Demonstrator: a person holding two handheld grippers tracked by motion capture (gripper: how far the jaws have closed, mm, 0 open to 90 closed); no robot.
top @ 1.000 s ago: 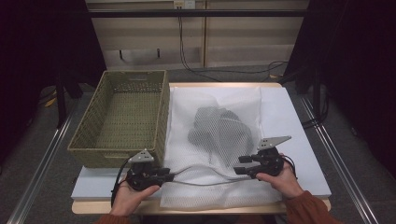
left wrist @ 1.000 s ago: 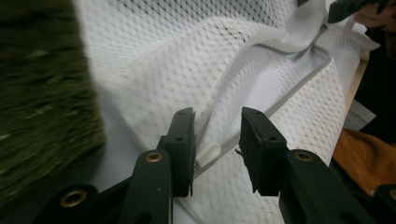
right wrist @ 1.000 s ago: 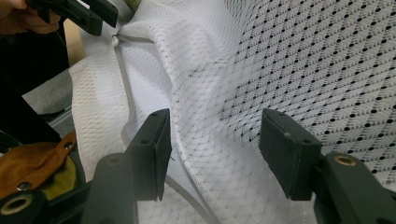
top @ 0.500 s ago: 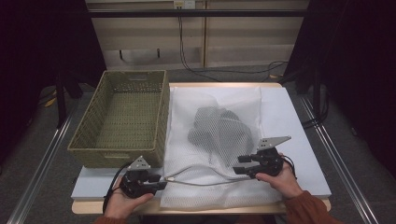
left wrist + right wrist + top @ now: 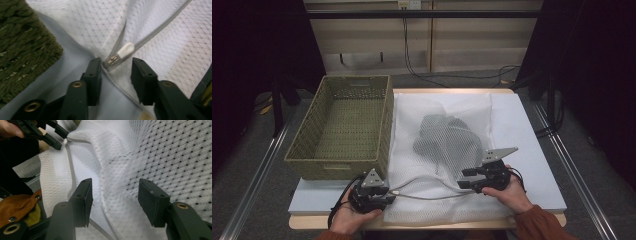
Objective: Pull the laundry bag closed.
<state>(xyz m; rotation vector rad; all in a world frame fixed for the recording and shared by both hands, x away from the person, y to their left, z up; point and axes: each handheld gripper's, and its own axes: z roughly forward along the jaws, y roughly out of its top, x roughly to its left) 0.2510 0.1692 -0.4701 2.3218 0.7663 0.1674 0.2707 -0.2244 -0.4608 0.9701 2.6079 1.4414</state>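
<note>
Step in hand, as judged: working the zipper of the white mesh laundry bag [image 5: 447, 150], which lay flat on the table [image 5: 532, 150] just right of the wicker basket [image 5: 347, 125], a grey garment [image 5: 447, 137] inside it. The left gripper [image 5: 116, 71] stood at the bag's near-left corner, jaws partly open around the zipper pull [image 5: 120, 55], pads not pressing; they had just been closing a little, the pull between them. The right gripper [image 5: 113, 200] sat wide, mesh bunched between its jaws, no pinch evident. To do this well, the left jaws should close squarely on the pull tab, not the fabric edge, while the right pinches the mesh beside the track to hold it taut. Against the earlier frame, the left hand sat nearer the table's front edge; bag, basket and right hand looked unchanged.
</note>
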